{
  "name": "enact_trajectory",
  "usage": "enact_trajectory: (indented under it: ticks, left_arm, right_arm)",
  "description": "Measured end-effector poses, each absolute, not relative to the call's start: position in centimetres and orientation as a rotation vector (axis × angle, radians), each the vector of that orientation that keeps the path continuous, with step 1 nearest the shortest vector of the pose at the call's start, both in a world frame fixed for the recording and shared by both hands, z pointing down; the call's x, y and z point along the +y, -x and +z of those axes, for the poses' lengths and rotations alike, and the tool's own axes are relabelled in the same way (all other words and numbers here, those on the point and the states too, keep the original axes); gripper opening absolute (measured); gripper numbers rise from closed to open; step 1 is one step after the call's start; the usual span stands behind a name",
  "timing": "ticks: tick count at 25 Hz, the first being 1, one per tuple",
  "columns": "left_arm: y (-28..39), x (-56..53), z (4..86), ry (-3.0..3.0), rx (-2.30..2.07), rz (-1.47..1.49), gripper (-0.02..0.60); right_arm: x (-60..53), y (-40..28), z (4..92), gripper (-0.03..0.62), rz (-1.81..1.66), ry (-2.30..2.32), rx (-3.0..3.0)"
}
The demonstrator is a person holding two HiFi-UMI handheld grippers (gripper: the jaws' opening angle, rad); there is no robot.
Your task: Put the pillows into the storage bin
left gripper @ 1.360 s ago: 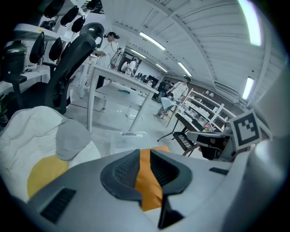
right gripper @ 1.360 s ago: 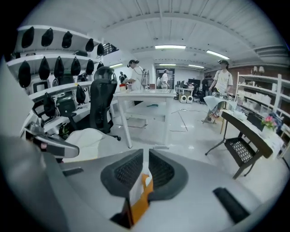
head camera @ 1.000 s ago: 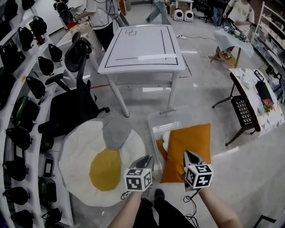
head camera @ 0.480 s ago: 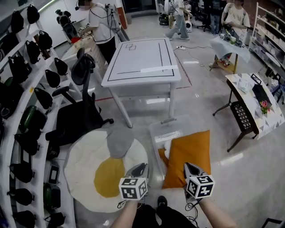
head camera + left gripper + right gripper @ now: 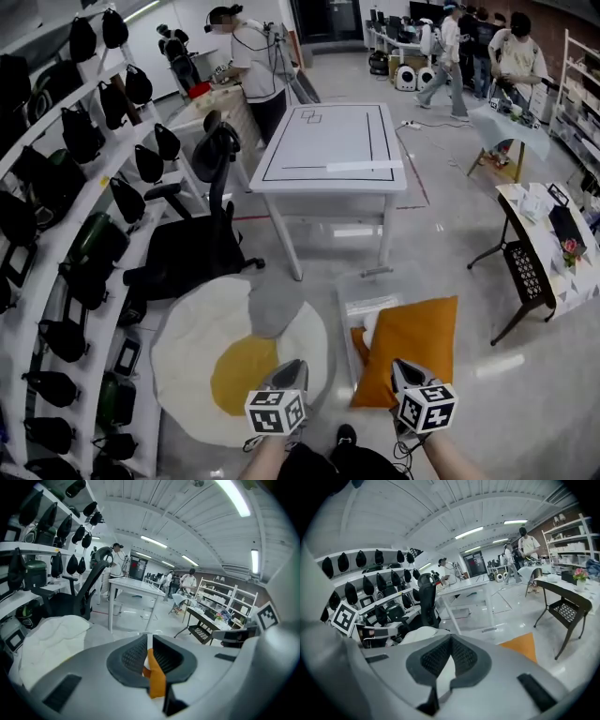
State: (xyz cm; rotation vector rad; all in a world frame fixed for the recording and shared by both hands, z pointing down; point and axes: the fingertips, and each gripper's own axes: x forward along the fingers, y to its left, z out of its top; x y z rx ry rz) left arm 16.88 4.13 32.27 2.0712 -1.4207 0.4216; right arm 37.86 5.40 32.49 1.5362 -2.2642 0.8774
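An orange pillow (image 5: 408, 347) lies tilted in the clear storage bin (image 5: 370, 281), with something white (image 5: 368, 323) tucked beside it. On the floor to the left is a fried-egg pillow (image 5: 239, 361), white with a yellow yolk. My left gripper (image 5: 289, 373) hovers over that pillow's right edge. Its jaws have just been closing and stand nearly together, with nothing held; orange shows through the slit in the left gripper view (image 5: 149, 637). Just short of the orange pillow's near edge, my right gripper (image 5: 403, 370) is shut and empty, as the right gripper view (image 5: 450, 638) confirms.
A white table (image 5: 333, 150) stands beyond the bin, with a black office chair (image 5: 192, 244) to its left. Shelves of dark bags (image 5: 66, 216) line the left side. A black side table (image 5: 530, 272) is at the right. People stand at the back.
Both grippers have lifted and drawn back toward me, away from the orange pillow. The left jaws have narrowed. The pillows and bin have not moved.
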Motion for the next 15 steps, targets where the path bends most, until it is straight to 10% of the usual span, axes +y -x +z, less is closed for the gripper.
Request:
enact_trajectory:
  ticks: [15]
  left_arm:
    - [-11.3,8.3,29.5,-2.055,-1.494,0.310,0.038]
  right_arm:
    - [7.4,-31.6,28.6,-0.001,0.757,-1.466,-2.348]
